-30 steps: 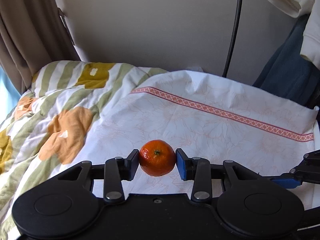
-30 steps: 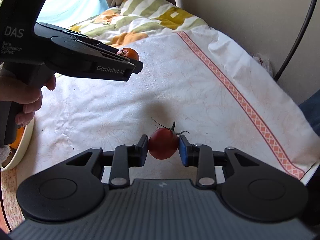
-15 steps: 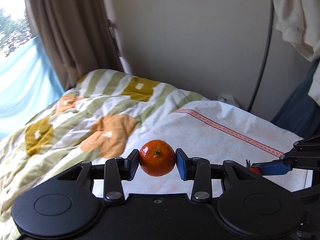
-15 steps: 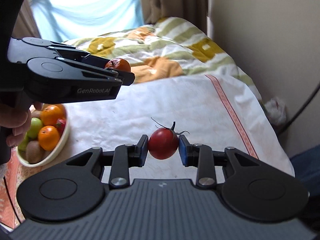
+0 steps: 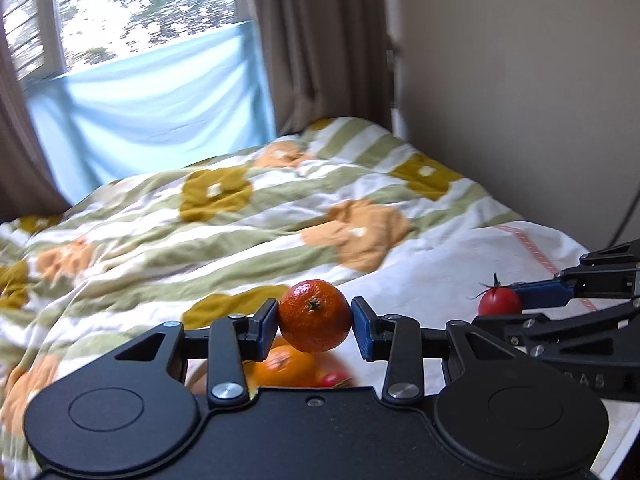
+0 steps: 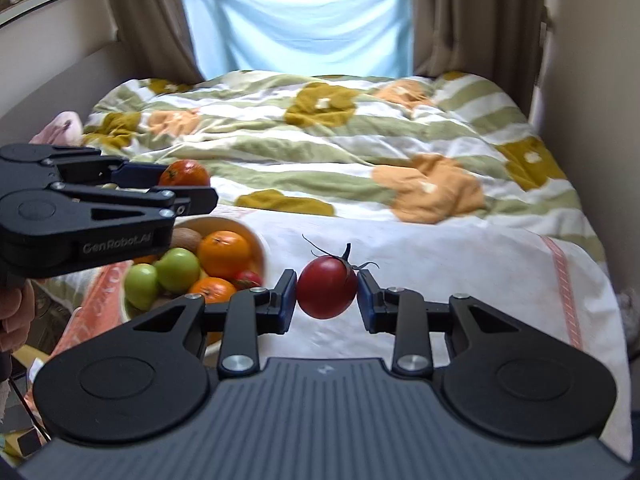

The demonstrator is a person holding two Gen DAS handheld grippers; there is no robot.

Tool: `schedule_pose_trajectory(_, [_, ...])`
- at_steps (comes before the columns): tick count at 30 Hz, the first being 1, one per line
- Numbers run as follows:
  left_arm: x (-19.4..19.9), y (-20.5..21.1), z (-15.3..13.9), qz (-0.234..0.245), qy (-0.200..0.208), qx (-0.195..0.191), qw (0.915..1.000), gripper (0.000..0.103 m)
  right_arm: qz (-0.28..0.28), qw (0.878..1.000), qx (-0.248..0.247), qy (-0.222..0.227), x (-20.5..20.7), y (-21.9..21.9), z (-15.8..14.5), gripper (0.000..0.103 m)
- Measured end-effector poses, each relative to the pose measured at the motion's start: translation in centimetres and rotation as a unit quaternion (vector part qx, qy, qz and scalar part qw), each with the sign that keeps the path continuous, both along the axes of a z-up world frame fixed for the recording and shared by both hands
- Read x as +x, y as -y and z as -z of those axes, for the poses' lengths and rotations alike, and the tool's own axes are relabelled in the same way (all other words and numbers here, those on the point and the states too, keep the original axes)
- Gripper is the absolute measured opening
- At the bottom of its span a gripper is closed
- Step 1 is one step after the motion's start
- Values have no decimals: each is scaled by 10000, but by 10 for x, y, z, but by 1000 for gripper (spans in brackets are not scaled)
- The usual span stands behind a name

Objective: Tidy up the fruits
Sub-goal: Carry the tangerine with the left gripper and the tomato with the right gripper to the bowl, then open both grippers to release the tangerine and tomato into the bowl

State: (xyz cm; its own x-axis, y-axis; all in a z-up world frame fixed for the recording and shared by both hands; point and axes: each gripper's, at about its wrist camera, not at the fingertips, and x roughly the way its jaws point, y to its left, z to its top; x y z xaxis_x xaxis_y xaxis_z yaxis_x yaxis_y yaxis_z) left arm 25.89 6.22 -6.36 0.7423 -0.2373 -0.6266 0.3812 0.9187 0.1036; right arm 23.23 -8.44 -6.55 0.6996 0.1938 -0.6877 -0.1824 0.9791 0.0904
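Note:
My left gripper [image 5: 315, 322] is shut on an orange tangerine [image 5: 315, 315] and holds it in the air above a cream fruit bowl [image 6: 256, 246]. It also shows in the right wrist view [image 6: 186, 190], with the tangerine [image 6: 185, 173] at its tip. My right gripper [image 6: 327, 296] is shut on a dark red tomato [image 6: 327, 293] with a green stem, held above the white cloth [image 6: 460, 272] just right of the bowl. The tomato also shows in the left wrist view [image 5: 500, 301]. The bowl holds oranges [image 6: 223, 253], green fruits [image 6: 178, 269], a kiwi and a small red fruit.
A white cloth with a pink patterned stripe [image 6: 562, 276] covers the near end of a bed. A green-striped floral duvet [image 6: 340, 140] lies beyond it. A blue curtain [image 6: 304, 12] and brown drapes hang at the back. A wall runs along the right side.
Both grippers have swung left, from facing the wall to facing the window and the duvet. The fruit bowl has come into full view below the left gripper. Both fruits stay gripped.

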Motion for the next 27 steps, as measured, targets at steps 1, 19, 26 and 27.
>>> schedule_pose_trajectory(1, [1,-9,1,-132,-14,6,9999,43,-121,9999,4,-7,6,-9,1,47])
schedule_pose_trajectory(19, [72,-58,62,-505,-604,-123,9968,43,-1031,9938,30,-424,78,-92,57,47])
schedule_pose_trajectory(26, [89,-52,83,-372,-963,-152,9945,44,-958,9938,18,-557,87,-92,69,47])
schedule_pose_trajectory(27, [90,-52,84,-366,-973,-160,9945,45,-949,9939,21,-568,87,-91,70,47])
